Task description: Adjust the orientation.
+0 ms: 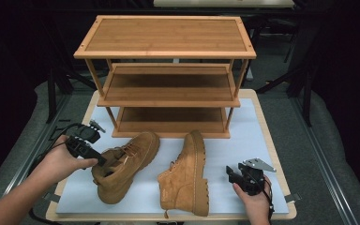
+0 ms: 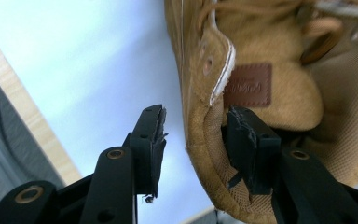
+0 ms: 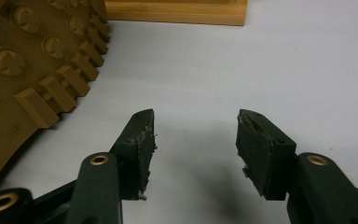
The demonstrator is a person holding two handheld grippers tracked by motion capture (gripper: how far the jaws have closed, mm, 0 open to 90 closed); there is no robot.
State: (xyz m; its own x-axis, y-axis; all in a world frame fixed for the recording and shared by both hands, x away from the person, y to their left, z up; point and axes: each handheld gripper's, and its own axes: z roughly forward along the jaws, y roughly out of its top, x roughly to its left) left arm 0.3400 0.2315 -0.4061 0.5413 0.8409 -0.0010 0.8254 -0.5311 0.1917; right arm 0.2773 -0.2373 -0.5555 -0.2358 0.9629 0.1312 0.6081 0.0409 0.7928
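Observation:
Two tan suede boots lie on the white mat (image 1: 251, 136) in front of a bamboo shoe rack (image 1: 168, 89). The left boot (image 1: 129, 161) points its toe toward the rack. My left gripper (image 1: 104, 161) is at its ankle opening. In the left gripper view the jaws (image 2: 196, 126) straddle the padded collar (image 2: 203, 144): one pad is inside the boot, the outer pad stands off the suede. The right boot (image 1: 187, 173) lies on its side, sole to the right. My right gripper (image 1: 229, 174) hovers open by that lugged sole (image 3: 23, 70), nothing between its jaws (image 3: 196, 130).
The rack has three shelves with nothing on them; its bottom board (image 3: 177, 11) is just beyond the right boot's toe. The mat (image 3: 270, 60) is bare to the right of the right boot. The wooden table edge (image 2: 32, 130) runs close behind the left gripper.

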